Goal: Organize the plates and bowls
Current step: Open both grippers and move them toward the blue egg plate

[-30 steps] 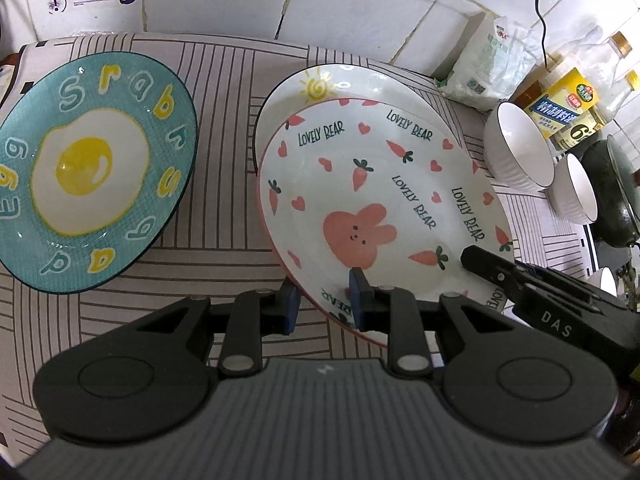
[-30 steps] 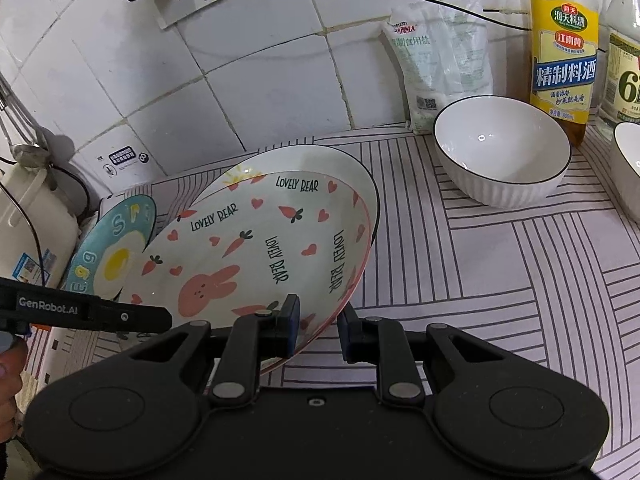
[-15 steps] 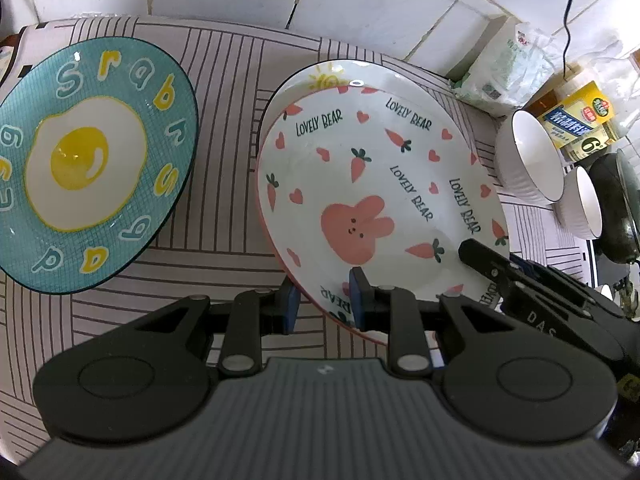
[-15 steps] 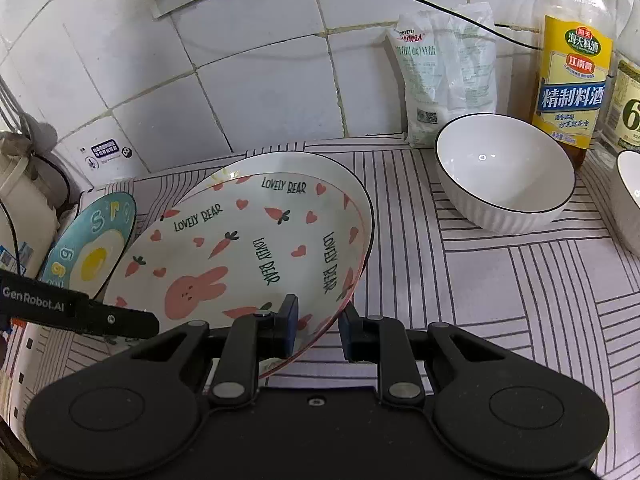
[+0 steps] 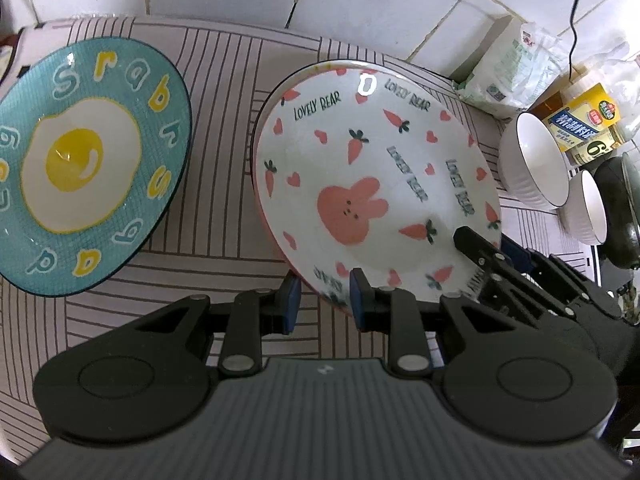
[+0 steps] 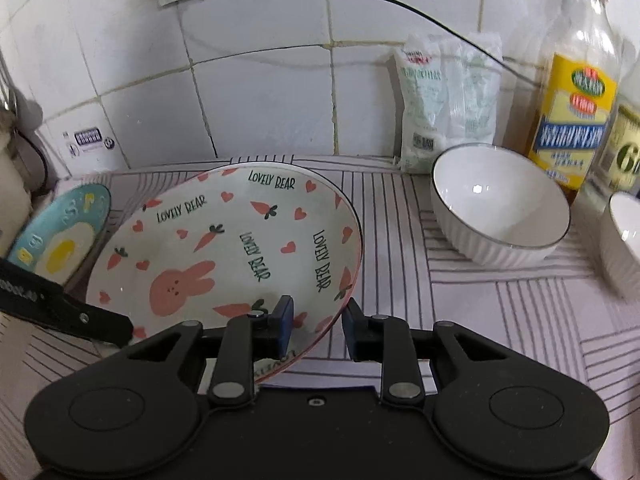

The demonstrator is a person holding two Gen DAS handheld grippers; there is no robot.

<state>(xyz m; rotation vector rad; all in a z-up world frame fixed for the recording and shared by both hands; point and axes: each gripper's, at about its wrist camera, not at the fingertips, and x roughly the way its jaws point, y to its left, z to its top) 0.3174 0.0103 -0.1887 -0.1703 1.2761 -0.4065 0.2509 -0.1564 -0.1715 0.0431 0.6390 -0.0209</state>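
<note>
gripping opposite sides of the rabbit plate (image 5: 372, 184), the left gripper (image 5: 322, 300) and right gripper (image 6: 318, 326) each pinch its rim between their fingers. it sits over another plate (image 5: 316, 70) on the striped desk (image 5: 224, 80), beside the egg plate (image 5: 80, 164). two white bowls (image 6: 500, 212) stand near the bottles (image 6: 572, 92).

A counter (image 6: 500, 320), covered in a pale cloth with dark stripes, is running up to the tiled wall. An egg plate (image 5: 86, 164) is lying on it at the left. A black-rimmed plate (image 5: 280, 88) is sitting near the middle, mostly hidden under the bunny plate (image 6: 224, 252). Two white ribbed bowls (image 6: 500, 208) (image 6: 622, 240) are sitting at the right, just apart. A white bag (image 6: 448, 100) is leaning on the wall behind them, and two bottles (image 6: 576, 92) (image 6: 626, 148) are standing beside it.
</note>
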